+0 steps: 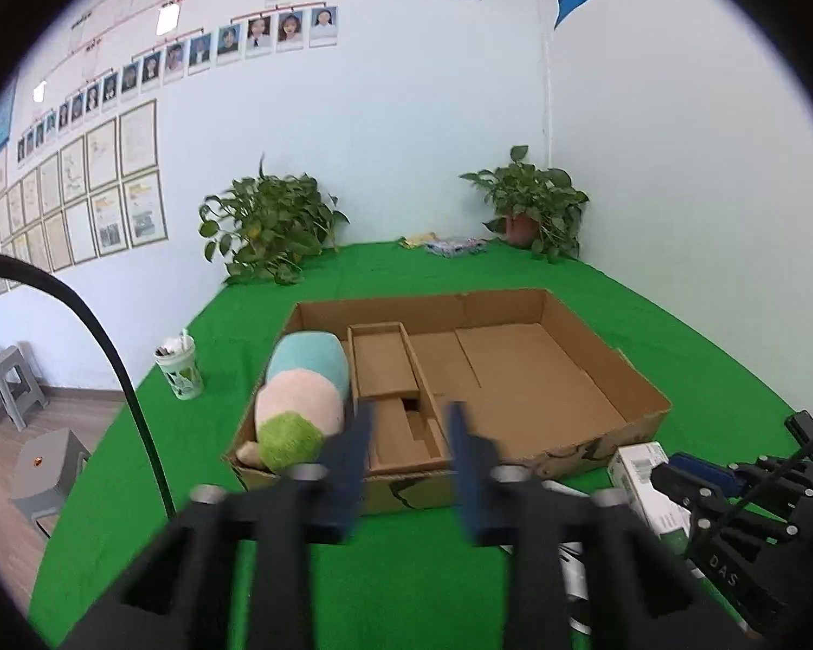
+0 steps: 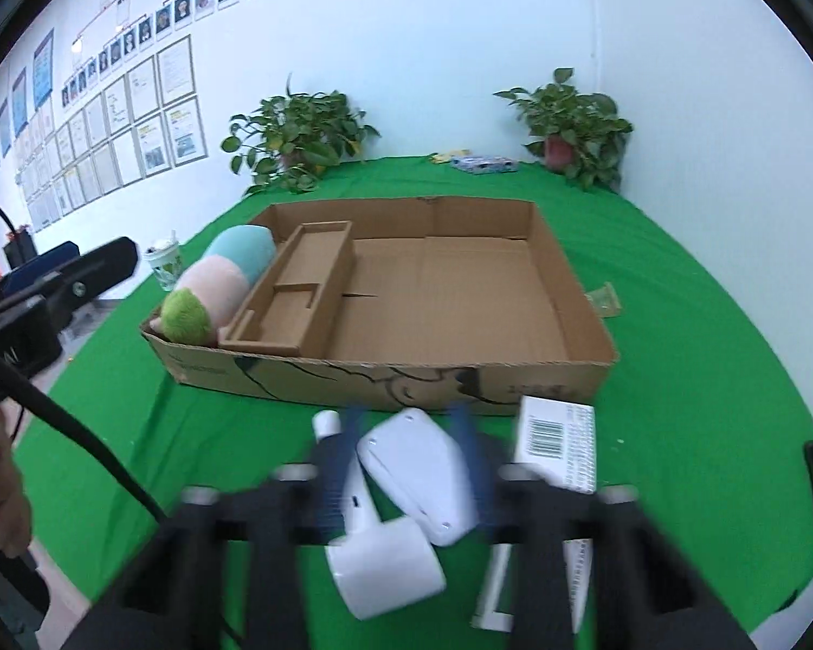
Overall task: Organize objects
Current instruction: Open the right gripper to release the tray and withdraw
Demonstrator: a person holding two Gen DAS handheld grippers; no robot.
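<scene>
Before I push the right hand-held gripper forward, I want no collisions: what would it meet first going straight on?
Probably the white device lying between its fingers, then the cardboard box's near wall; depth is unclear.

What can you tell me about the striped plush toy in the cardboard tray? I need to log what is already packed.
The soft, fuzzy plush toy is a plump roll in three bands: light blue at the far end, pale pink in the middle, green nearest the camera, with a small beige part beside the green end. It lies on its side in the left compartment of the shallow brown cardboard tray, against the tray's left wall and the cardboard insert. Neither gripper touches it.
</scene>
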